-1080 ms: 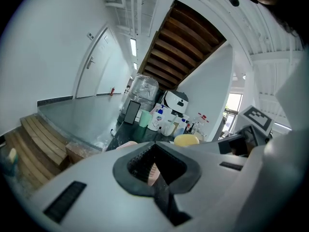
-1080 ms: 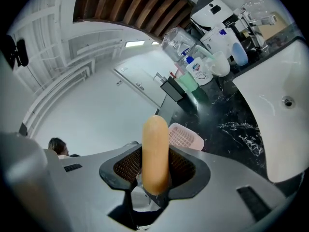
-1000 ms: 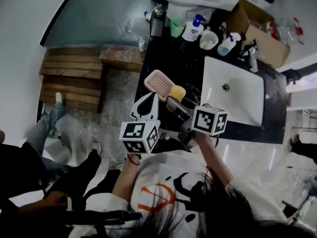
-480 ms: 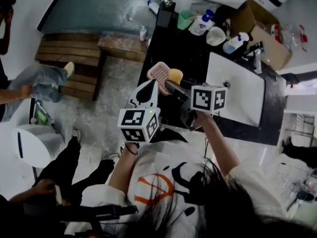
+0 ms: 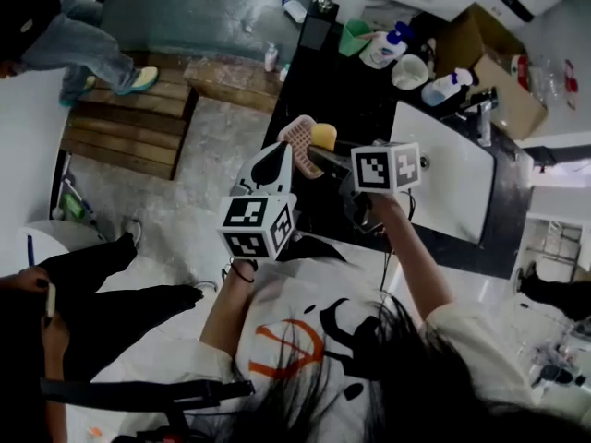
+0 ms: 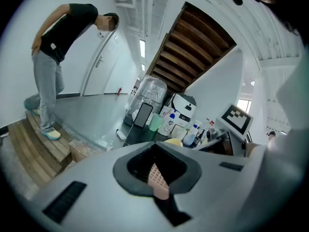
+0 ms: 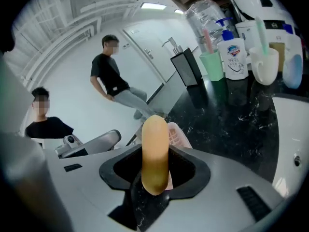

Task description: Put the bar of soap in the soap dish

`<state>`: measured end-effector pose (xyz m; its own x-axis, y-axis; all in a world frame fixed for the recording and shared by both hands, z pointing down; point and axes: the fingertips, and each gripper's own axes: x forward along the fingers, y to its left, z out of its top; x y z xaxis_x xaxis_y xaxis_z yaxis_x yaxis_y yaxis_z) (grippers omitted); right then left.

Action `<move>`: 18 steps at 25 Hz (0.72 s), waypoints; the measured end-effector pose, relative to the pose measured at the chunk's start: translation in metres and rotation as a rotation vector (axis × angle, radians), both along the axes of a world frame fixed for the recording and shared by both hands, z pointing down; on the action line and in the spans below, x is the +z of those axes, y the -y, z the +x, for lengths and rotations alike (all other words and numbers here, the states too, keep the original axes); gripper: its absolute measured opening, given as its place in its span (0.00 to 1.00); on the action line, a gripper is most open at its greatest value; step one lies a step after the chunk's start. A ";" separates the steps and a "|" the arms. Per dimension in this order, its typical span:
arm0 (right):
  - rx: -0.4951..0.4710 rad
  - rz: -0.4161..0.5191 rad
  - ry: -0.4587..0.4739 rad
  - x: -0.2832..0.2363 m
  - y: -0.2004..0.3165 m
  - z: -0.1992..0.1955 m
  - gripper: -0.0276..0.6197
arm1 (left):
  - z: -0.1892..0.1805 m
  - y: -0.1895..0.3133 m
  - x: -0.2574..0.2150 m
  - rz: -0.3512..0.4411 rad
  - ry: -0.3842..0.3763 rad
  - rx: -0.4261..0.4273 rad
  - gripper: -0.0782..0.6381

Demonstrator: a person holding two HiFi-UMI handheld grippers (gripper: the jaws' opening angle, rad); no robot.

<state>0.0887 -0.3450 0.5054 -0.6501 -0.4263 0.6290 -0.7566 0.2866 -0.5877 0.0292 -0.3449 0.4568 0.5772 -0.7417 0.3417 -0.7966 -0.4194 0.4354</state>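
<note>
Counter [image 5: 337, 100] left of sink [image 5: 441, 181]: bare dark stretch alongside; bottles and cups [image 5: 383, 49] crowding its far end; soap dish [image 5: 300, 141] held farther left.

You'll find no word or number legible here. At two o'clock in your right gripper view, the pump bottle [image 7: 235, 52] bears a shield logo with print too small to read. Your left cube [image 5: 257, 238] and right cube [image 5: 385, 167] show only square markers.

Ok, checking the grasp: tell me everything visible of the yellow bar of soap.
The yellow bar of soap is a smooth, waxy-looking rounded oval. It stands on edge, clamped in the jaws of the right gripper, its far half sticking out past them. It hangs above the black counter, beside the pink latticed soap dish; whether they touch is unclear.
</note>
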 end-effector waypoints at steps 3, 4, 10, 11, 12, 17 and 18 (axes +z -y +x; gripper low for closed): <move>-0.062 -0.021 -0.051 0.005 0.001 -0.002 0.30 | 0.000 0.000 0.001 -0.003 -0.005 -0.008 0.11; -0.076 -0.027 -0.061 0.006 0.001 -0.003 0.30 | -0.001 0.000 0.001 -0.004 -0.006 -0.010 0.11; -0.117 -0.049 -0.093 0.018 0.000 -0.005 0.30 | -0.005 0.001 0.003 -0.007 -0.007 -0.032 0.11; -0.119 -0.052 -0.095 0.020 -0.001 -0.005 0.30 | -0.006 0.001 0.004 -0.008 -0.008 -0.035 0.11; -0.120 -0.053 -0.094 0.020 -0.001 -0.006 0.30 | -0.007 0.001 0.005 -0.009 -0.008 -0.037 0.11; -0.108 -0.045 -0.090 0.019 -0.001 -0.008 0.30 | -0.012 0.003 0.004 -0.009 -0.011 -0.048 0.11; -0.102 -0.043 -0.089 0.018 -0.001 -0.008 0.30 | -0.013 0.003 0.004 -0.009 -0.011 -0.050 0.11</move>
